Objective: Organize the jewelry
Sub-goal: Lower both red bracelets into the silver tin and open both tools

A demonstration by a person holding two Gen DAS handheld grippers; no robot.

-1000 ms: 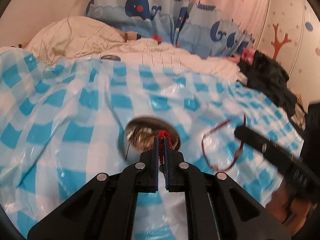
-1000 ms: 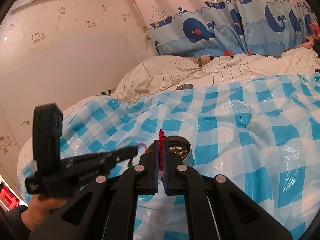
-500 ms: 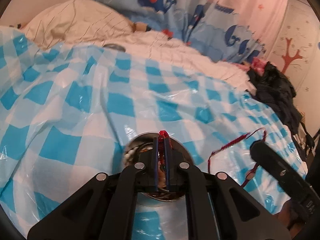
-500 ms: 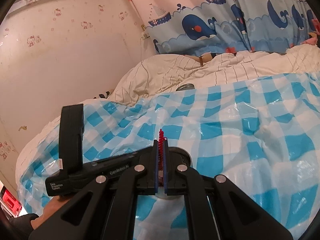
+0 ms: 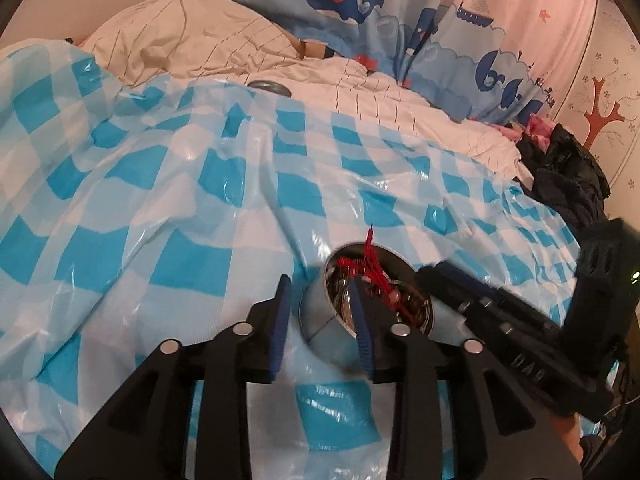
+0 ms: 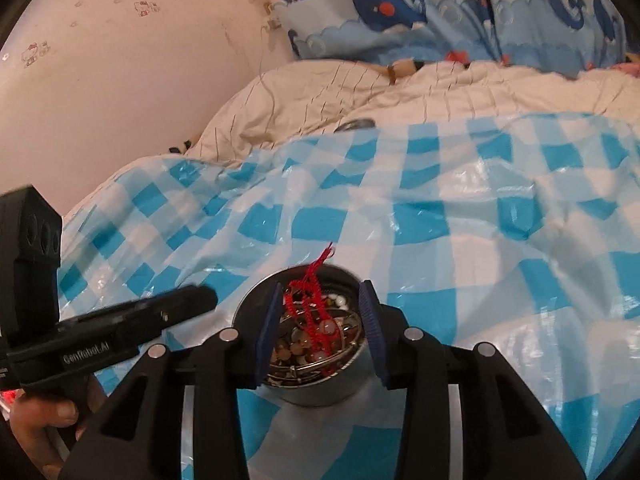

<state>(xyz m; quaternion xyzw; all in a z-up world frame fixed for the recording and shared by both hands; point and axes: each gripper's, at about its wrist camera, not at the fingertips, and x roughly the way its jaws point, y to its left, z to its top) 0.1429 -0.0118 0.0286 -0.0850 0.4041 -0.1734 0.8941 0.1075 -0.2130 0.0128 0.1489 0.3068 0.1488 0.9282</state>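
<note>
A round metal tin (image 5: 320,312) (image 6: 320,388) full of beads and jewelry sits on the blue-and-white checked plastic sheet (image 5: 160,208) (image 6: 460,208). A red cord bracelet (image 5: 372,270) (image 6: 310,304) lies in the tin, one end sticking up over the rim. My left gripper (image 5: 322,312) is open and empty, its right finger over the tin. My right gripper (image 6: 318,324) is open and empty, its fingers either side of the tin above the jewelry. Each gripper shows in the other's view, the right one (image 5: 500,320) and the left one (image 6: 120,328).
The sheet covers a bed with a cream striped duvet (image 5: 224,40) (image 6: 360,92) behind it. A small metal lid (image 5: 270,87) (image 6: 354,124) lies at the sheet's far edge. Dark clothes (image 5: 568,176) are piled at the right. A whale-print curtain (image 5: 360,4) hangs behind.
Both grippers held the red bracelet shut between their fingers and lowered it over the tin. Now both have opened and the bracelet lies in the tin.
</note>
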